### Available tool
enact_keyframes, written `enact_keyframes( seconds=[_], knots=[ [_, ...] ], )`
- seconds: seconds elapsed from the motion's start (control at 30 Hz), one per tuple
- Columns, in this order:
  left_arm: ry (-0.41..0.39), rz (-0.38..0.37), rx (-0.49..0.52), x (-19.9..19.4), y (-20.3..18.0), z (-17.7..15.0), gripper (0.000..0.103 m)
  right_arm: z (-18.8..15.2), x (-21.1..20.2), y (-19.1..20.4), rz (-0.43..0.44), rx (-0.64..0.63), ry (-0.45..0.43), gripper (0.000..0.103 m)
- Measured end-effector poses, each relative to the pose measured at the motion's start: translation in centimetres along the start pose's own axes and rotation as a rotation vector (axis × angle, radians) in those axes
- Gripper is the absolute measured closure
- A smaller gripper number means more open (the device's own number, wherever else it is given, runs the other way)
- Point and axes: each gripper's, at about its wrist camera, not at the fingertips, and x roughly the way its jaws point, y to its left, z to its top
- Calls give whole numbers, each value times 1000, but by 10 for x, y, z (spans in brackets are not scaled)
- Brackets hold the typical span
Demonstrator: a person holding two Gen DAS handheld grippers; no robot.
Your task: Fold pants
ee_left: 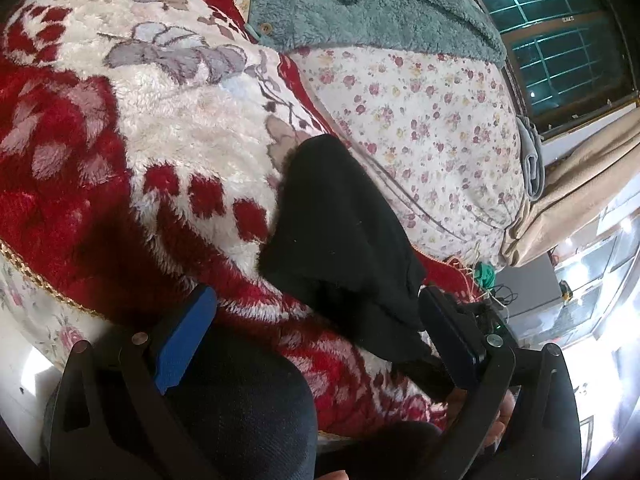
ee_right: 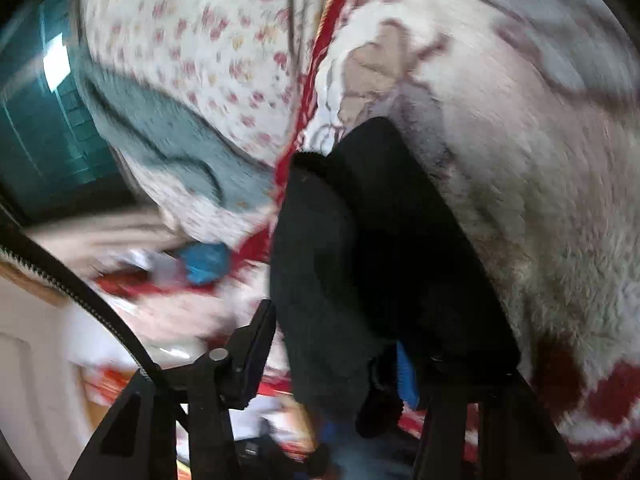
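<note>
- Black pants [ee_left: 340,236]: I see them bunched in a dark heap on the red-and-white plush blanket [ee_left: 132,152], close to the blanket's red border where it meets the small-flowered sheet [ee_left: 432,120].
- Left gripper [ee_left: 316,340]: I read its jaws as spread wide and released; the blue pad [ee_left: 182,344] sits over the blanket on one side, the other finger [ee_left: 452,340] stands at the near edge of the pants, and nothing is pinched between them.
- Right gripper [ee_right: 332,352]: in its blurred view a fold of the pants [ee_right: 380,248] hangs between the two fingers, covering most of the blue pad [ee_right: 406,376]; I cannot tell whether the pads press on the cloth.
- Teal fleece garment [ee_left: 360,8]: it lies on the flowered sheet, well apart from the pants, two buttons showing along its edge.
- Beige cloth [ee_left: 580,192]: it hangs beside the far edge of the sheet, below a dark window [ee_left: 560,52].
</note>
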Motion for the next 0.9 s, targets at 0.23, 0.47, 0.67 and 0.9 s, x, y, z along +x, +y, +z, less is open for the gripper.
enact_keyframes(
  seconds=[0.23, 0.47, 0.67, 0.9],
  knots=[
    [0, -13, -20, -2, 5, 0, 2, -2, -17, 36, -251, -230, -39, 89],
    [-9, -40, -66, -5, 12, 1, 2, -8, -44, 87, -32, -291, -42, 90],
    [-69, -54, -155, -18, 28, 2, 2, -24, -53, 158, -25, -497, -63, 95],
    [-89, -24, -268, -21, 47, 3, 2, -8, -33, 140, -91, -463, -30, 96]
  ],
)
